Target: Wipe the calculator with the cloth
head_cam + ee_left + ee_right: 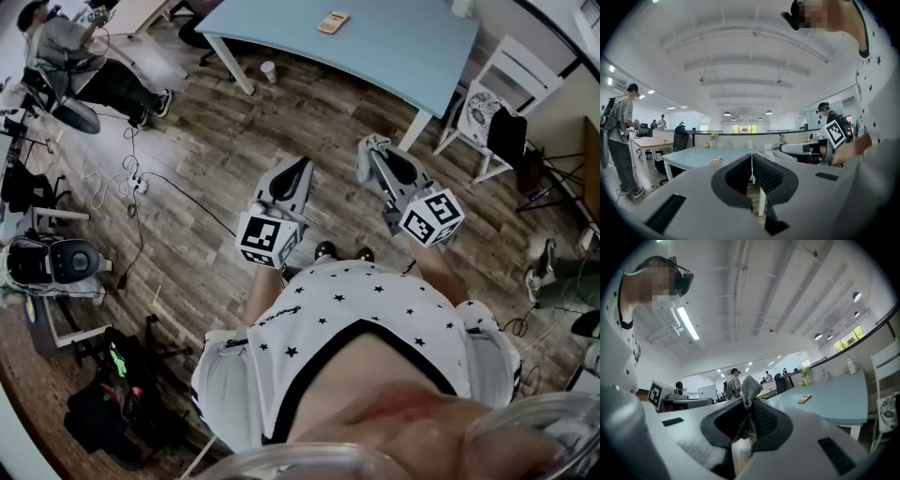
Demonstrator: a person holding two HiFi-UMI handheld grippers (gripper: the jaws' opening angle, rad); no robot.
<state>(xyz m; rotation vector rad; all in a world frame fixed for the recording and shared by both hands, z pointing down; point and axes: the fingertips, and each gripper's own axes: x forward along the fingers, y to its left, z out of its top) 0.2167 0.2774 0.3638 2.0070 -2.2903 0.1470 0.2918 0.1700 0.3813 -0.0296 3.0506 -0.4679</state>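
A small beige calculator [333, 22] lies on the light blue table [394, 52], well ahead of both grippers. The calculator [716, 160] also shows in the left gripper view, and the calculator [804, 399] in the right gripper view. I hold both grippers at waist height over the wooden floor. My left gripper [300, 169] is shut with nothing between its jaws. My right gripper [369, 148] is shut on a grey cloth [750, 386], whose tip sticks up above the jaws.
A white chair [497, 94] with a dark bag stands at the table's right end. A paper cup [268, 69] sits on the floor by a table leg. Cables and a power strip [131, 183] trail at left. A person [84, 56] sits far left.
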